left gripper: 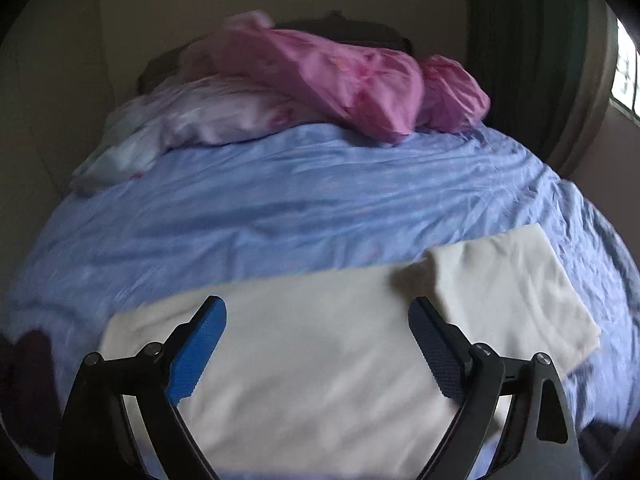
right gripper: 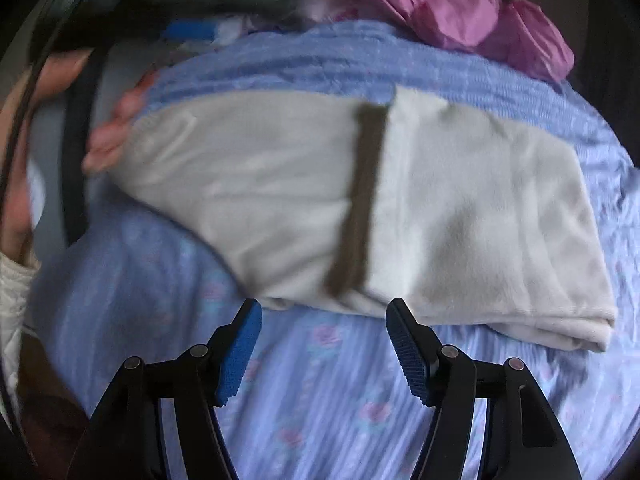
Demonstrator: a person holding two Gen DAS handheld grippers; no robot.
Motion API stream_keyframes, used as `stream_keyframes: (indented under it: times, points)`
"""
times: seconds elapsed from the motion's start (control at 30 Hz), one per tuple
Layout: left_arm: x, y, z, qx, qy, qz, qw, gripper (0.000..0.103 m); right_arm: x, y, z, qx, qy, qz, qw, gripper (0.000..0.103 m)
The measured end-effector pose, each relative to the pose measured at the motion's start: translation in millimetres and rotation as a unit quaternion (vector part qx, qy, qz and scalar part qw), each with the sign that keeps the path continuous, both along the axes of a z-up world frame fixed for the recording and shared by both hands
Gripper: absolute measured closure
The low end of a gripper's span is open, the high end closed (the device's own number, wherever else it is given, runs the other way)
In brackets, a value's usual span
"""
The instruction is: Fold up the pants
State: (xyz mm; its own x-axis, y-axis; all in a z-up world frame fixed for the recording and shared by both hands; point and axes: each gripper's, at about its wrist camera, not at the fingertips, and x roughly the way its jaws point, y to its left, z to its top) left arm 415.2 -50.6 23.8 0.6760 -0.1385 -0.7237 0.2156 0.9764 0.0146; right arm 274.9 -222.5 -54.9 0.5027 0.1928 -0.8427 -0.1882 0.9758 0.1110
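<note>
Cream-white pants (left gripper: pixel 320 344) lie folded flat on the blue bedspread (left gripper: pixel 280 208), with a doubled layer at their right end. They also show in the right wrist view (right gripper: pixel 280 184), crossed by a dark band of shadow at the fold. My left gripper (left gripper: pixel 318 312) is open and empty, its fingers over the pants. My right gripper (right gripper: pixel 324 312) is open and empty, just short of the pants' near edge. A person's hand (right gripper: pixel 116 128) touches the pants' left end.
Pink bedding (left gripper: pixel 340 76) and a pale floral pillow (left gripper: pixel 224 116) are piled at the head of the bed. A dark curtain (left gripper: pixel 520 40) and a window hang at the right. The bedspread (right gripper: pixel 320 400) has a flower print.
</note>
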Motion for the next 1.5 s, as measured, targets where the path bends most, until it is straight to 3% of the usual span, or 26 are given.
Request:
stream_keyframes:
  times: [0.23, 0.33, 0.53, 0.63, 0.77, 0.83, 0.97, 1.2, 1.3, 1.4, 1.43, 1.5]
  points:
    - [-29.9, 128.7, -9.1, -0.052, 0.024, 0.078, 0.9953, 0.010, 14.6, 33.9, 53.2, -0.004, -0.089, -0.035, 0.995, 0.037]
    - [-27.4, 177.4, -24.8, -0.097, 0.050, 0.113, 0.9877, 0.010, 43.1, 54.7, 60.3, -0.017, -0.110, -0.044, 0.993, 0.037]
    - [17.1, 230.9, -57.6, -0.161, 0.105, 0.092, 0.9771, 0.010, 87.6, 109.3, 59.0, -0.047, -0.110, -0.027, 0.992, 0.037]
    - [41.2, 248.0, -77.4, -0.196, 0.137, 0.091, 0.9668, 0.010, 105.4, 134.4, 48.9, -0.060, -0.106, -0.019, 0.992, 0.037]
    - [59.3, 267.9, -105.2, -0.252, 0.187, 0.090, 0.9452, 0.010, 124.6, 159.5, 37.0, -0.050, -0.093, -0.009, 0.994, 0.037]
    - [64.2, 275.6, -119.1, -0.283, 0.210, 0.080, 0.9323, 0.010, 134.6, 168.7, 30.9, -0.051, -0.087, -0.009, 0.995, 0.037]
    - [71.3, 277.5, -153.8, -0.342, 0.268, 0.062, 0.8986, 0.010, 146.4, 185.4, 18.0, -0.061, -0.079, -0.004, 0.995, 0.037]
    - [72.3, 276.6, -169.1, -0.392, 0.256, 0.066, 0.8812, 0.001, 149.3, 195.8, -2.7, -0.075, -0.067, -0.003, 0.995, 0.037]
    - [65.8, 275.0, -170.2, -0.433, 0.256, 0.052, 0.8629, 0.014, 153.5, 193.7, -9.8, -0.076, -0.063, -0.010, 0.995, 0.037]
    - [58.7, 275.7, -168.7, -0.427, 0.264, 0.045, 0.8637, 0.033, 158.7, 187.7, -14.3, -0.064, -0.054, -0.018, 0.996, 0.037]
    - [57.0, 279.1, -168.9, -0.432, 0.269, 0.046, 0.8597, 0.039, 160.1, 185.5, -15.4, -0.060, -0.054, -0.019, 0.997, 0.037]
    - [58.6, 284.1, -169.0, -0.462, 0.259, 0.038, 0.8473, 0.040, 161.9, 185.3, -16.7, -0.062, -0.057, -0.020, 0.996, 0.037]
